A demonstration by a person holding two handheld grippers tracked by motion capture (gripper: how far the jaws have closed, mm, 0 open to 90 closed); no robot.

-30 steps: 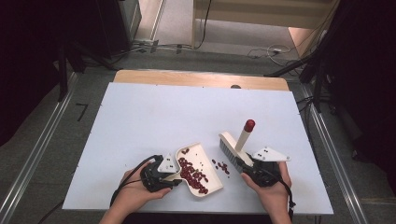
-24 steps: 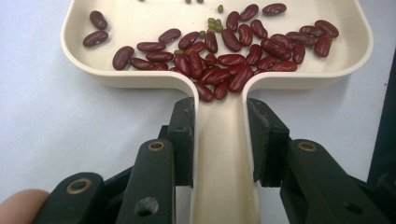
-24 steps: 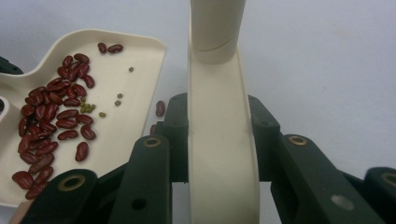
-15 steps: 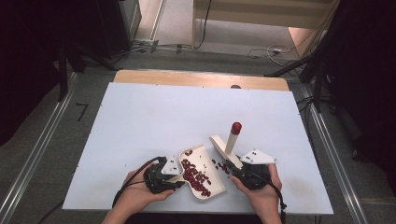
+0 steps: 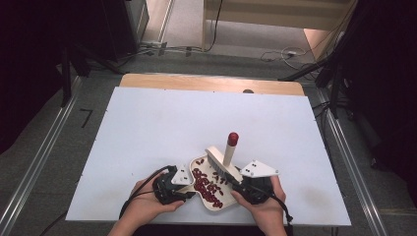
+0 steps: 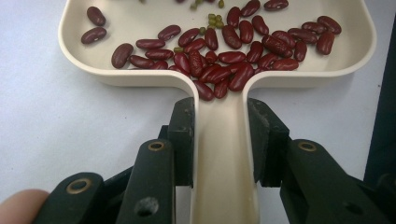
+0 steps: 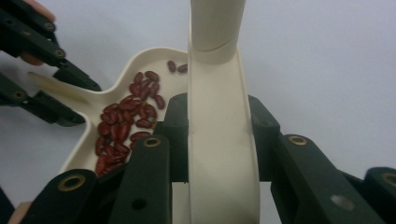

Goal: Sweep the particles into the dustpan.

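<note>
A cream dustpan (image 5: 212,202) lies near the table's front edge, with several dark red beans (image 5: 206,187) in it. My left gripper (image 5: 188,189) is shut on the pan's flat handle (image 6: 223,186), one pad on each side. The left gripper view also shows a few small green beans (image 6: 213,20) among the red beans (image 6: 224,56). My right gripper (image 5: 238,181) is shut on a cream brush (image 5: 220,161) with a red-tipped handle (image 5: 233,138). The brush head stands over the pan's right edge. In the right gripper view the brush back (image 7: 219,130) sits between the pads, with the dustpan (image 7: 140,65) to its left.
The white table top (image 5: 147,128) stretches wide behind the pan, ending at a wooden strip (image 5: 196,82) on its far edge. Metal rails (image 5: 34,167) run along the floor on both sides. Cables lie on the floor beyond the table.
My right gripper has carried the brush leftward up to the dustpan. The loose beans that lay between brush and pan now sit at the pan. The left gripper stayed put.
</note>
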